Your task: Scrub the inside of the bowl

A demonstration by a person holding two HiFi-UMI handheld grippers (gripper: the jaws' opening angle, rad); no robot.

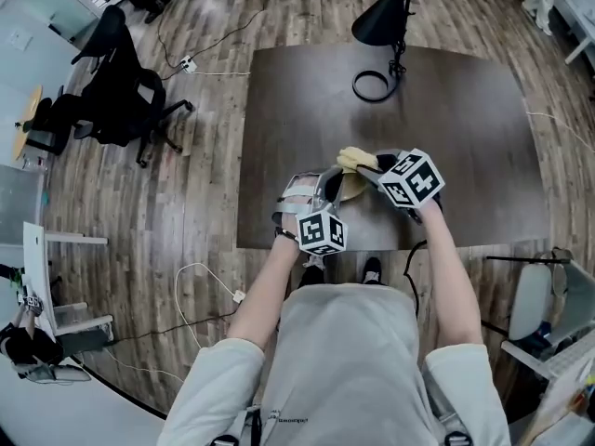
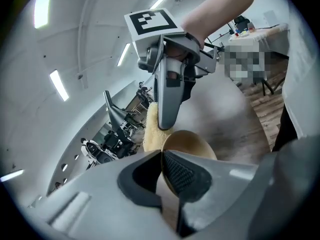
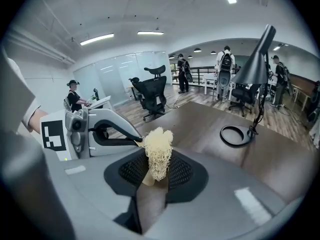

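**Scrubber at the bowl's edge**

The left gripper (image 2: 162, 156) has its jaws shut tight on the rim of the brown bowl (image 2: 189, 143). It holds the bowl up, tipped on its side, over the near edge of the dark table (image 1: 446, 110).

The right gripper (image 3: 156, 173) has its jaws squeezed on a pale, stringy scrubber (image 3: 158, 149). The scrubber pokes out past the jaw tips.

From the head view, the scrubber (image 1: 352, 159) sits at the bowl's (image 1: 348, 189) 12 o'clock edge. The inside of the bowl lies toward 6 o'clock from it, very near. The right gripper (image 1: 365, 167) comes in from about 4 o'clock, and the left gripper (image 1: 321, 195) holds on at about 8 o'clock.

I think the scrubber must go down into the bowl and rub round. I cannot tell if it touches the inside yet.
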